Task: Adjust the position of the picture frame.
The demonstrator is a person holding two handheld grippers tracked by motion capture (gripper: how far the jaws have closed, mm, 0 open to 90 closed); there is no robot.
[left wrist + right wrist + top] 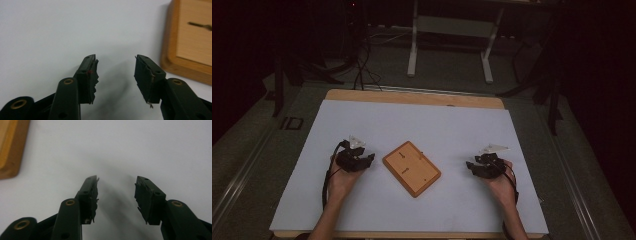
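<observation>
**Two open claws beside a wooden board**

On the white surface (412, 120), near its middle: a small wooden board (411, 168), lying flat and turned at an angle to the edges. Raised darker rim around a lighter inner panel; on the panel, a few small dark marks or pins – too small to tell what they are.

To the left of the board, just beside it but not touching: the left claw (362, 162), held in the person's left hand (341, 181), pointing roughly toward the board. In the left gripper view, left claw (115, 75) with both jaws spread apart, nothing between them, only bare white surface under the gap. Black padding on the inner faces of the jaws, torn and ragged at the edges. At the right edge of that view, a corner of the board (190, 37) with one thin dark pin lying on its panel.

To the right of the board, farther from it than the left one: the right claw (476, 168), held in the right hand (501, 182), also turned toward the board. In the right gripper view, right claw (116, 195) likewise spread wide and empty – same frayed black padding. At the upper left corner of that view, an edge of the board (11, 147).

Beyond the far edge of the surface: a dim floor with dark cables (362, 65) and the white legs of a frame (449, 45).
</observation>
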